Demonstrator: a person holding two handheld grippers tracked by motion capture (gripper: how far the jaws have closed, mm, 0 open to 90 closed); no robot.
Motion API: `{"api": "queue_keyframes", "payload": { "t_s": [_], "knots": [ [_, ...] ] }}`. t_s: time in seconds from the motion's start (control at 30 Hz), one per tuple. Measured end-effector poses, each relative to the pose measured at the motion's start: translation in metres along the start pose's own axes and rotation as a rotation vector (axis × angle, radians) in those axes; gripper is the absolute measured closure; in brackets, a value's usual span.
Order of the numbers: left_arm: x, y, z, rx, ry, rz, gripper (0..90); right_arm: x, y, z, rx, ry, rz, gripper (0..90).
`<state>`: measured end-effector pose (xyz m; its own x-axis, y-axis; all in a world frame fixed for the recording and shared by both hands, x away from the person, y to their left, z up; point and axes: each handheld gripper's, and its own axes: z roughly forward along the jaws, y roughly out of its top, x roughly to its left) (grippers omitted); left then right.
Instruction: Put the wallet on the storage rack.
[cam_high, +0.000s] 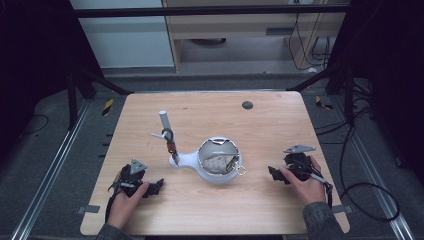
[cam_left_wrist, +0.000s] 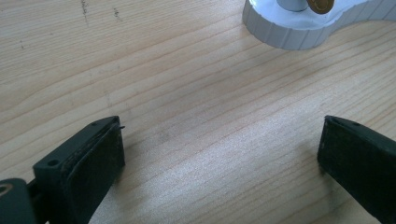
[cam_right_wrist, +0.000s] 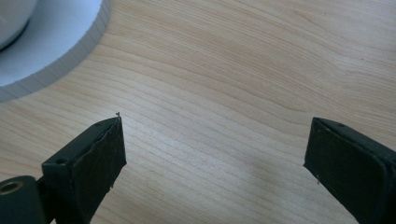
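A white stand (cam_high: 192, 161) sits mid-table, with a round bowl-like part (cam_high: 218, 161) holding something pale and crumpled, and a small metal ring at its right rim. A white post (cam_high: 164, 120) with a dark and orange piece hanging from it rises at the stand's left end. My left gripper (cam_high: 156, 187) rests low at the front left, open, with bare wood between its jaws; in the left gripper view the stand's ribbed edge (cam_left_wrist: 289, 39) lies ahead. My right gripper (cam_high: 275, 175) sits at the front right, open over bare wood, with the stand's rim (cam_right_wrist: 56, 65) at upper left.
The wooden table (cam_high: 215, 215) has a small dark round disc (cam_high: 247, 105) near its far edge. Black frame posts flank it, and cables lie on the floor to the right.
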<state>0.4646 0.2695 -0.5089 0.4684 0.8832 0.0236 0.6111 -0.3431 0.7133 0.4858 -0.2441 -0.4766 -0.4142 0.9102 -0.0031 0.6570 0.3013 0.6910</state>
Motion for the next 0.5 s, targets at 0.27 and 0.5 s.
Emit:
{"api": "queue_keyframes", "payload": {
  "t_s": [0.27,0.5],
  "knots": [
    [0.000,0.000,0.000,0.003,-0.001,0.004,0.0,-0.003,-0.007,0.007,-0.001,-0.004,0.017,5.3],
    [0.000,0.000,0.000,0.004,-0.001,0.005,0.0,-0.002,-0.009,0.014,-0.002,-0.015,0.038,5.2]
  ]
}}
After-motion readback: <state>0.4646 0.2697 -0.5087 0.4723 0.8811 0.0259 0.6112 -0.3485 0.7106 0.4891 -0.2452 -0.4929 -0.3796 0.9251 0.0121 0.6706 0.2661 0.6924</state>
